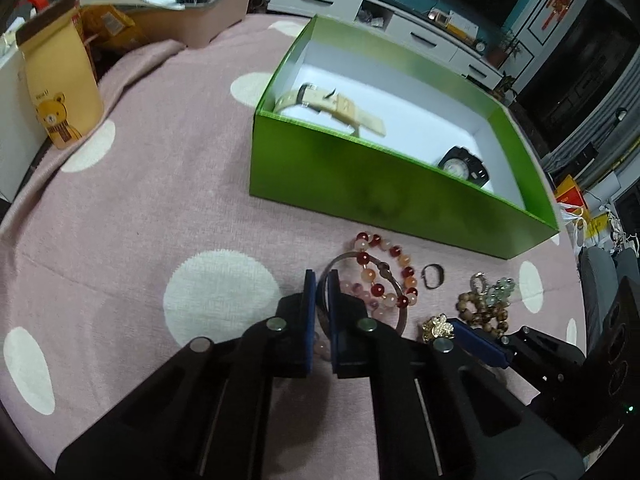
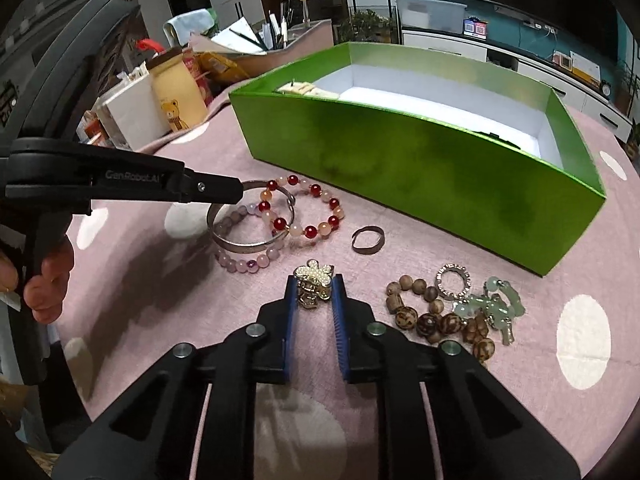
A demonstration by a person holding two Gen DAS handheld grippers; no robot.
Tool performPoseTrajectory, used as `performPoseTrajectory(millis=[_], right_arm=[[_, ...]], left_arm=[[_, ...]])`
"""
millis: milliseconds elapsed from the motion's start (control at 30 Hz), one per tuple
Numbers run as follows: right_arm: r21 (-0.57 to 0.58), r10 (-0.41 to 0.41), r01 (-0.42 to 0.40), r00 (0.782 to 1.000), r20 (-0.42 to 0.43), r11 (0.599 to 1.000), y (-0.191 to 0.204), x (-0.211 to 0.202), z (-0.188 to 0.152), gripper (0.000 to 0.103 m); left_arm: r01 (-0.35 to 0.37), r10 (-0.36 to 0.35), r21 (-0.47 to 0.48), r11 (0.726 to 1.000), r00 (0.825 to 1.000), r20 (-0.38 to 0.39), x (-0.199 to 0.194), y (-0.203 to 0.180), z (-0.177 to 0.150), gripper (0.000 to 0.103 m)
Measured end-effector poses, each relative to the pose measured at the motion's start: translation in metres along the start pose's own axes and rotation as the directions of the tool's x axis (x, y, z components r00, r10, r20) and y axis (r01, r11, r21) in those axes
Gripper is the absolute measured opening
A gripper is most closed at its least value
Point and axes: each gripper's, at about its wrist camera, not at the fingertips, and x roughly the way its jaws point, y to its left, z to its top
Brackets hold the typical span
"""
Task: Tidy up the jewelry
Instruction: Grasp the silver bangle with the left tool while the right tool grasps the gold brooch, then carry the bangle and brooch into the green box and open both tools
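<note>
An open green box (image 1: 360, 168) (image 2: 400, 160) stands on the pink dotted cloth; it holds a cream watch (image 1: 332, 106) and a black watch (image 1: 462, 166). In front lie a silver bangle (image 2: 244, 246) (image 1: 394, 280), a red-and-peach bead bracelet (image 1: 384, 272) (image 2: 316, 216), a lilac bead bracelet (image 2: 244, 262), a dark ring (image 1: 432, 276) (image 2: 368, 238), a gold pearl brooch (image 2: 314, 286) (image 1: 438, 326), a wooden bead bracelet (image 2: 432, 320), a sparkly ring (image 2: 452, 282) and a jade charm (image 2: 496, 308). My left gripper (image 1: 320, 284) is shut on the bangle's rim. My right gripper (image 2: 315, 284) is closed around the brooch.
A yellow bear-print pouch (image 1: 60, 92) (image 2: 176, 96), snack packets and a pink organiser with pens (image 1: 192, 4) stand at the cloth's far left. White drawers (image 1: 400, 28) run behind the box. The table edge curves away at the right.
</note>
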Motion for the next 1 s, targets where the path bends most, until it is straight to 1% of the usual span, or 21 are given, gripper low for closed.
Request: performPoseTrajectory(millis=[100,233,367,700,1000], right_arm=[[0.009,0.016,-0.016,1.0,0.012,1.0,0.0,-0.009,-0.001,0.016],[0.019,0.02,-0.021,0.999,0.045,1.0,-0.001,-0.025,-0.002,0.016],[0.033,0.017,-0.02,0.997,0.077,0.999,-0.002,-0.039,-0.001,0.016],[0.056,-0.004,-0.004,0.989,0.145,0.998,-0.014,-0.076,-0.001,0.017],[0.04,-0.038,0.03,0.974,0.225,0.999,-0.021,-0.108,0.01,0.017]], left_arm=[[-0.013,0.013,0.017,1.0,1.0,0.026,-0.01,-0.005,0.0,0.005],[-0.052,0.049,0.053,0.997,0.997,0.063,-0.028,-0.011,-0.002,0.005],[-0.045,0.038,0.069,0.997,0.994,0.098,-0.044,-0.016,0.0,0.005],[-0.044,0.031,0.099,0.994,0.99,0.138,-0.069,-0.031,0.0,0.005],[-0.054,0.027,0.14,0.989,0.982,0.189,-0.091,-0.051,0.007,0.005]])
